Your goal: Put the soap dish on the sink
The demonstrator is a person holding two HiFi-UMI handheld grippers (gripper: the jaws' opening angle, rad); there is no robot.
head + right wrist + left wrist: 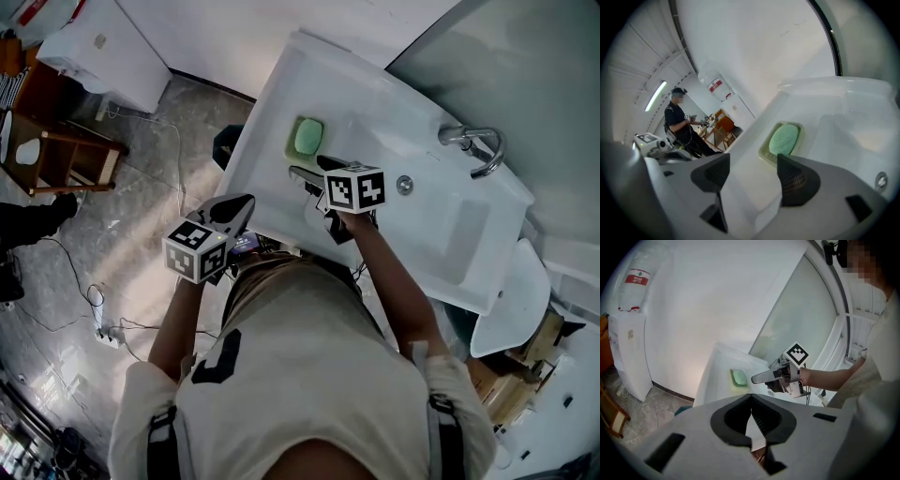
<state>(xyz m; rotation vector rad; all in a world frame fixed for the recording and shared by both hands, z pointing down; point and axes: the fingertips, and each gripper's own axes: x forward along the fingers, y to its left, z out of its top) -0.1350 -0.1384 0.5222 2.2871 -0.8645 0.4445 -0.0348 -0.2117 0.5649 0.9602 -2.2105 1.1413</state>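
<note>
Right gripper stood wide open, empty, near soap dish on sink; left gripper was closed on nothing.

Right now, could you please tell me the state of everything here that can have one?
soap dish: resting on the sink ledge, holding green soap, ungripped.
right claw: open, empty.
left claw: shut, empty.
faucet: no water seen running.
</note>
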